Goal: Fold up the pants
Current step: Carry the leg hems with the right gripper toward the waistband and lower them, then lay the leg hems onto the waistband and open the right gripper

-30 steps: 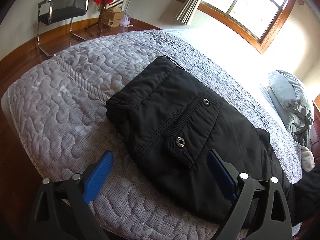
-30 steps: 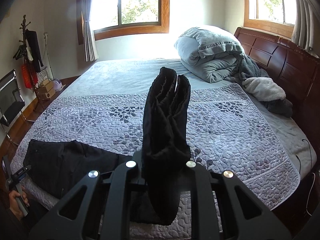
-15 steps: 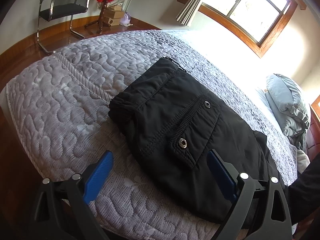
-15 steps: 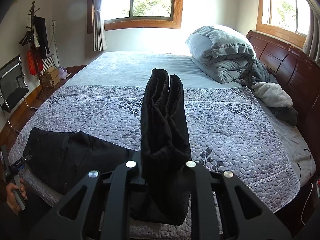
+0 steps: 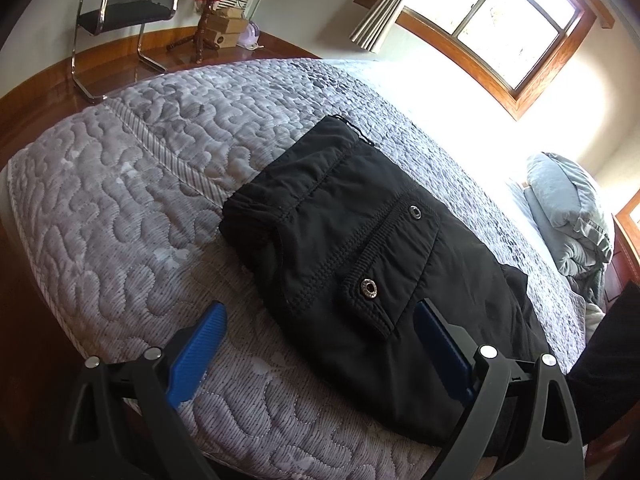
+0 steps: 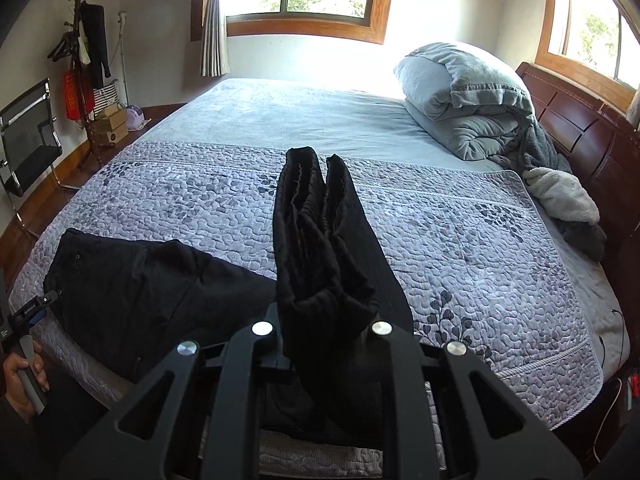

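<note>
Black pants [image 5: 352,248] lie on the quilted bed, waist end with a snap pocket toward the bed's corner. My left gripper [image 5: 320,344] is open, its blue fingers either side of the pants' near edge, just above the quilt. My right gripper [image 6: 322,320] is shut on the bunched leg ends of the pants [image 6: 320,240] and holds them lifted above the bed. The rest of the pants [image 6: 132,280] stretches left across the quilt. The right fingertips are hidden by cloth.
The grey quilt [image 6: 480,248] covers the bed's near half. A folded grey duvet [image 6: 460,96] and a white fleece [image 6: 560,196] lie by the wooden headboard [image 6: 592,148]. A chair [image 5: 124,4] and coat rack [image 6: 84,52] stand beyond the bed's left side.
My right gripper has carried the leg ends lower and forward toward the bed's middle. My left gripper has barely moved and stays open.
</note>
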Action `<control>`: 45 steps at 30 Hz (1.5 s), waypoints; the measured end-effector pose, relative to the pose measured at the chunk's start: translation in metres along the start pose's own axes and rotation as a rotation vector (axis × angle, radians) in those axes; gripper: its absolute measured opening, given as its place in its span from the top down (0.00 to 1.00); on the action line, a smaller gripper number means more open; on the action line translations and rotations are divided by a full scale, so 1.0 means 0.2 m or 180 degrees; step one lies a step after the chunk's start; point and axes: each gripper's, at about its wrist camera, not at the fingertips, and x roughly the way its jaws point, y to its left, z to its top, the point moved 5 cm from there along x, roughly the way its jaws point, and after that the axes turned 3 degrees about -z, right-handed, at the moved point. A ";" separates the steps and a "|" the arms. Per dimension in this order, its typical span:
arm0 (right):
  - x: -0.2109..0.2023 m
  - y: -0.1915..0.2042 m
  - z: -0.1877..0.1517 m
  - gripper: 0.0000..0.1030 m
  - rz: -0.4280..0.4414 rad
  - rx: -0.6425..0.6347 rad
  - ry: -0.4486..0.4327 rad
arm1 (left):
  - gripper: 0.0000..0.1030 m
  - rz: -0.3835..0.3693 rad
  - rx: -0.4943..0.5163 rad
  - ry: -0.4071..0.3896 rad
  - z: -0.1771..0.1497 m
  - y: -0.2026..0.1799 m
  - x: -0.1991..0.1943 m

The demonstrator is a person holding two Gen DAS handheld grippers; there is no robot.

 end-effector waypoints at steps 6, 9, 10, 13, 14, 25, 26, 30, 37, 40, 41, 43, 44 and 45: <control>0.07 0.14 -0.03 0.86 -0.0111 -0.0204 0.0073 | 0.08 -0.0037 -0.0024 0.0005 0.00 0.01 -0.01; 0.11 0.21 -0.05 0.86 -0.0176 -0.0315 0.0101 | 0.08 -0.0056 -0.0027 0.0012 0.00 0.02 -0.01; 0.12 0.23 -0.06 0.86 -0.0200 -0.0365 0.0106 | 0.08 -0.0061 -0.0026 0.0014 0.00 0.01 -0.01; 0.16 0.31 -0.10 0.86 -0.0290 -0.0529 0.0125 | 0.08 -0.0072 -0.0026 0.0018 0.00 0.02 -0.01; 0.17 0.34 -0.11 0.86 -0.0336 -0.0589 0.0136 | 0.08 -0.0075 -0.0025 0.0014 0.00 0.02 -0.01; 0.34 0.56 -0.28 0.86 -0.0442 -0.0935 0.0324 | 0.08 -0.0107 -0.0046 0.0020 0.00 0.03 -0.02; 0.35 0.58 -0.30 0.86 -0.0431 -0.0955 0.0348 | 0.08 -0.0109 -0.0048 0.0019 0.00 0.03 -0.02; 0.42 0.64 -0.36 0.86 -0.0435 -0.1061 0.0416 | 0.08 -0.0114 -0.0045 0.0022 0.01 0.03 -0.02; 0.52 0.76 -0.47 0.86 -0.0493 -0.1288 0.0498 | 0.08 -0.0133 -0.0069 0.0033 0.01 0.04 -0.02; 0.56 0.82 -0.52 0.86 -0.0520 -0.1429 0.0526 | 0.08 -0.0140 -0.0063 0.0031 0.01 0.04 -0.02; 0.58 0.84 -0.55 0.86 -0.0524 -0.1472 0.0549 | 0.08 -0.0139 -0.0064 0.0031 0.01 0.04 -0.02; 0.61 0.85 -0.58 0.86 -0.0513 -0.1504 0.0583 | 0.08 -0.0141 -0.0068 0.0031 0.01 0.04 -0.02; 0.62 0.86 -0.60 0.86 -0.0515 -0.1518 0.0598 | 0.08 -0.0143 -0.0070 0.0030 0.01 0.05 -0.02; 0.63 0.86 -0.61 0.86 -0.0511 -0.1519 0.0610 | 0.08 -0.0145 -0.0074 0.0028 0.01 0.05 -0.02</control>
